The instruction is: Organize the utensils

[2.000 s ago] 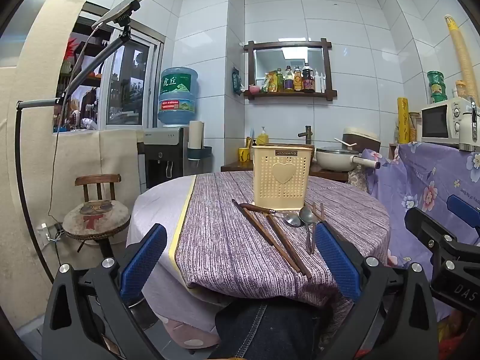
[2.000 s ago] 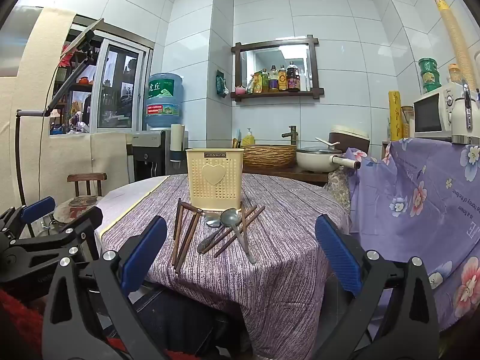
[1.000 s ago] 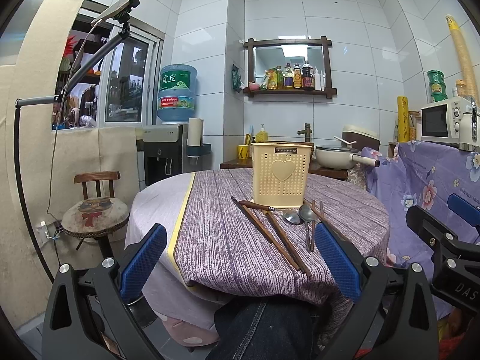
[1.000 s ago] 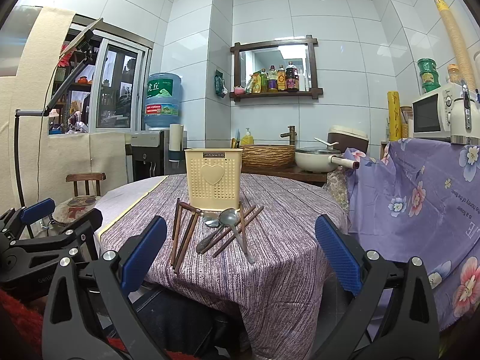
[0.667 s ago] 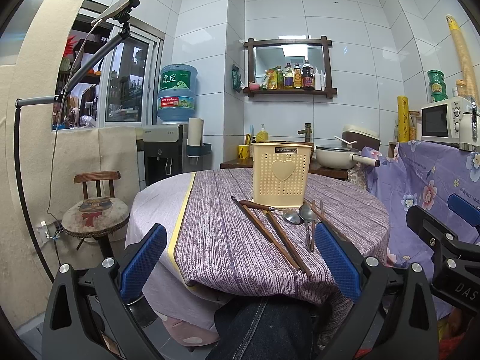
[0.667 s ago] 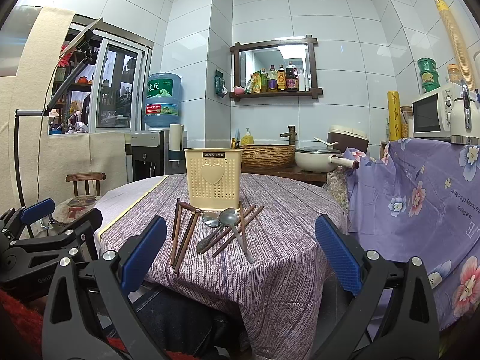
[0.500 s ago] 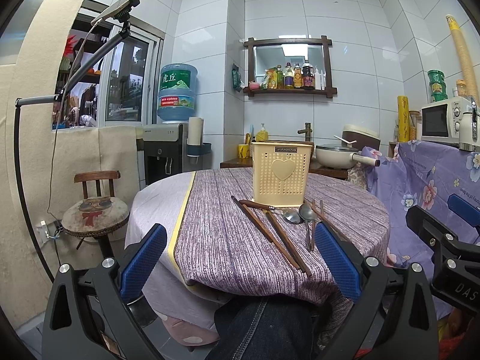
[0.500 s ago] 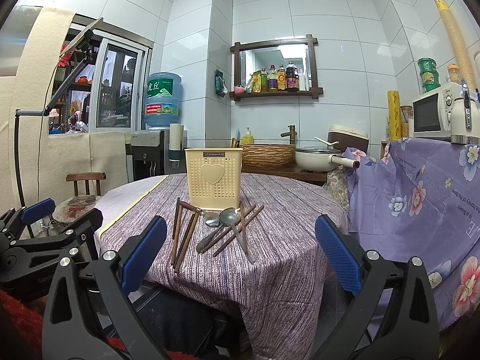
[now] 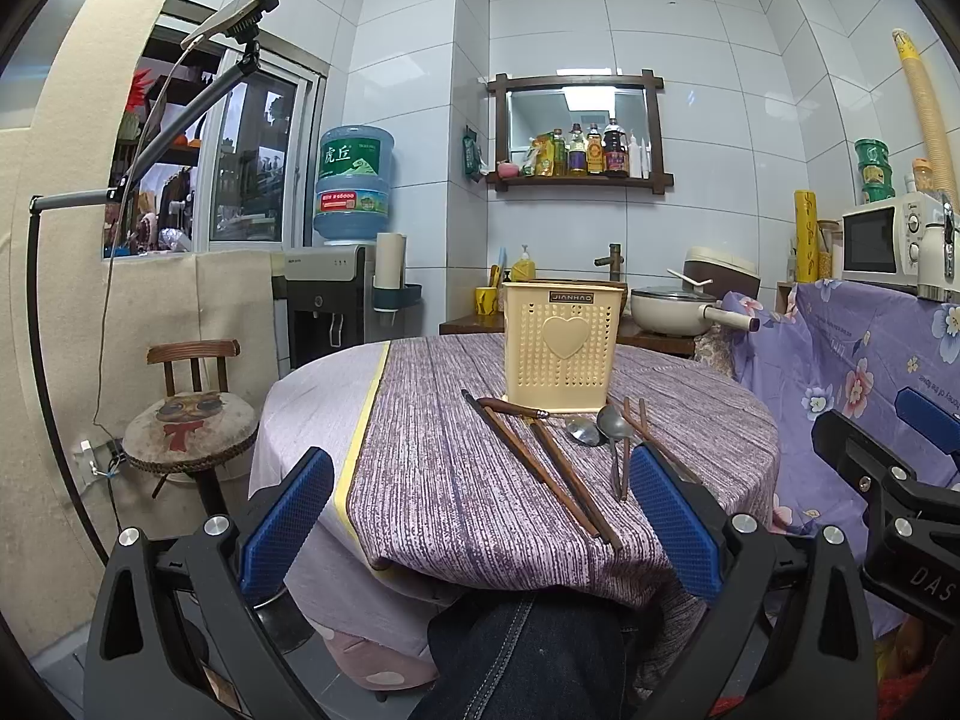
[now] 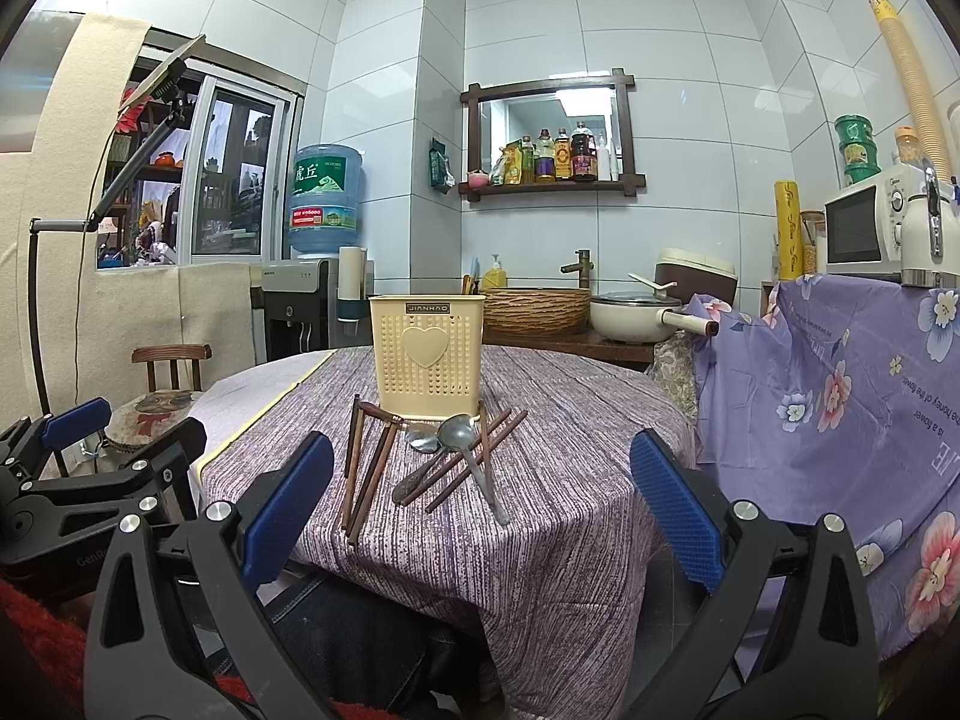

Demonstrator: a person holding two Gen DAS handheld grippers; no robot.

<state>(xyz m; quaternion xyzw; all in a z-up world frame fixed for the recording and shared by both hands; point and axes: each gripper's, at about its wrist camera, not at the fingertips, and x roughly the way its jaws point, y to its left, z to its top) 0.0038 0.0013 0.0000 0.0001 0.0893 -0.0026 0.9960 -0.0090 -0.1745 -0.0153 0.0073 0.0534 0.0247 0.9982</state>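
At the near edge of the table (image 9: 432, 480), the left gripper (image 9: 480, 525) hangs level with its jaws wide apart, blue pads (image 9: 287, 521) empty, pointed at the far wall. A denim-clad knee (image 9: 528, 648) shows just below it. To its right, the right gripper (image 10: 480, 525) is held at the same height and also points forward, its jaws spread wide with nothing between them. Neither touches the table or any utensil.

Beyond them, on the purple striped cloth (image 10: 570, 480), the utensils lie loose in front of the holder. Two brown chopsticks (image 9: 540, 468) lie side by side on the left, running from near to far. Right of them two metal spoons (image 10: 456, 438) rest with bowls toward the holder, crossed by more chopsticks (image 10: 474, 462) in a small heap. A wooden-handled piece (image 9: 510, 408) lies against the holder's base.

The cream holder (image 10: 426, 354), perforated and marked with a heart, stands upright in the middle of the table, just behind the utensils. Whether anything is inside it cannot be seen.
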